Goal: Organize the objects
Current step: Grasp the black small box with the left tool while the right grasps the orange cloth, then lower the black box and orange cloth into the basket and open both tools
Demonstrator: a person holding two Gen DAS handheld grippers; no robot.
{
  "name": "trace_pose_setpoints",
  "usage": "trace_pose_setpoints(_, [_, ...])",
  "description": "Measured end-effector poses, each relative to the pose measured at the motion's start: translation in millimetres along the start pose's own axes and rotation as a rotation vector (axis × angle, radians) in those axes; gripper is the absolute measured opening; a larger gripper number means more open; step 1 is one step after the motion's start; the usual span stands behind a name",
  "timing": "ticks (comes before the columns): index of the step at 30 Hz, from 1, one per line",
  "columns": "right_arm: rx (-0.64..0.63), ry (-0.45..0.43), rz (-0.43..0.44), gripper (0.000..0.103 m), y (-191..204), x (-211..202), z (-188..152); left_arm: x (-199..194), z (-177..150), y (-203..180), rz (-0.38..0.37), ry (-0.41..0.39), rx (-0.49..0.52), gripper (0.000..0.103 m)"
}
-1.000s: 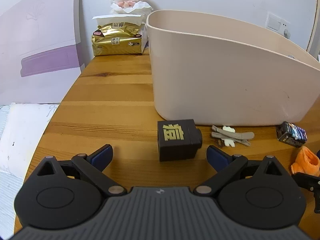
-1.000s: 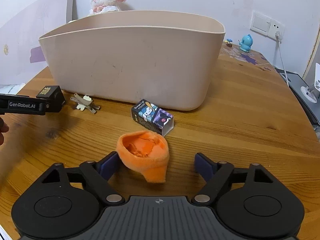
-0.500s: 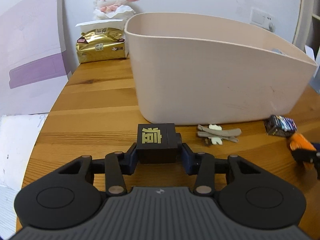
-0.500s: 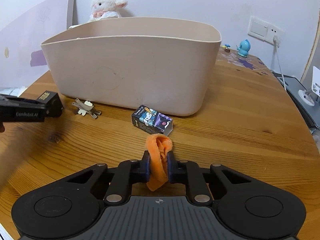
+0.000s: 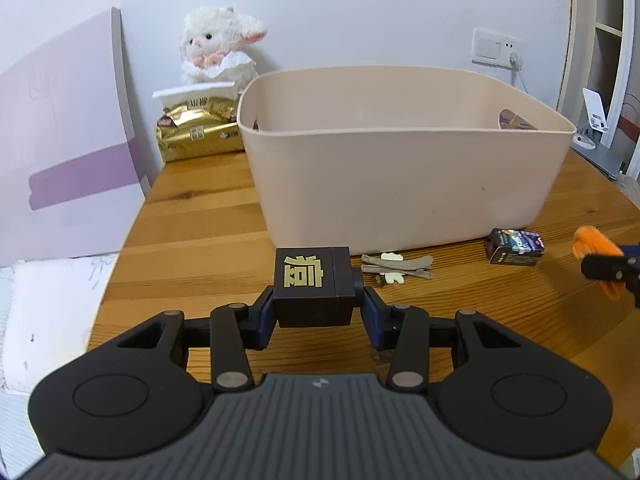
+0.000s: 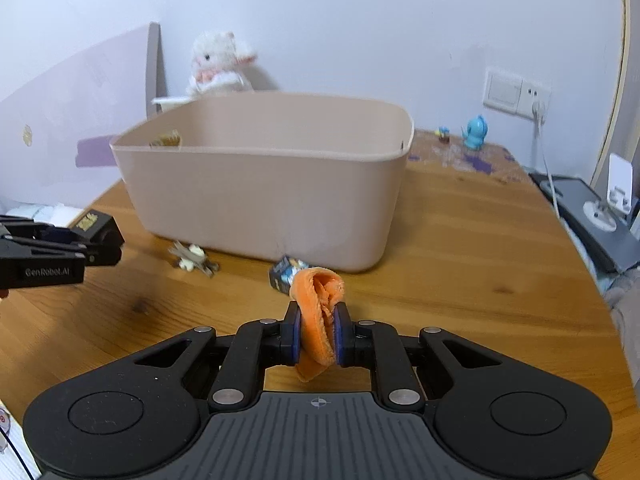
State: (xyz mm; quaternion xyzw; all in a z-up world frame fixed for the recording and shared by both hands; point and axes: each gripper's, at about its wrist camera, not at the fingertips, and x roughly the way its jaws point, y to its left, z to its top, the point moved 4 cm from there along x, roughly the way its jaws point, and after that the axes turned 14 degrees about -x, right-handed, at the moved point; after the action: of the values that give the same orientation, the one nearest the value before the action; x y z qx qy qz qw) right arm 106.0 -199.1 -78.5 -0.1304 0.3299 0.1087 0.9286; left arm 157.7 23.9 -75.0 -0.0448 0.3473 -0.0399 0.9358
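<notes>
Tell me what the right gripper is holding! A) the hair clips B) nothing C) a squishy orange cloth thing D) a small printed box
C: the right gripper has its jaws shut on the orange cloth thing, while the small printed box lies on the table.

You see a black cube [image 5: 314, 292] with a gold character, an orange cloth [image 6: 318, 320], a beige bin [image 5: 400, 184], and a brown wood-grain desk [image 5: 200, 240].

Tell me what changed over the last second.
The left gripper closed on the black cube and lifted it. The right gripper closed on the orange cloth and raised it too. Both now face the bin from higher up. The hair clips and small box stayed on the table.
</notes>
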Motion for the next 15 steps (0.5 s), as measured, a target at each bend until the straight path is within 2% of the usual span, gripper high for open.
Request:
trace_pose_setpoints(6, [-0.007,-0.085,-0.008,0.015,-5.5,-24.3,18.4,-24.9,6.8,-11.0,-0.029,-0.036,0.012,0.046])
trace_pose_setpoints(15, [-0.031,-0.194,-0.062,0.015,-18.7,-42.9,58.0,-50.1,39.8,-28.6,-0.058,-0.127,0.037,0.046])
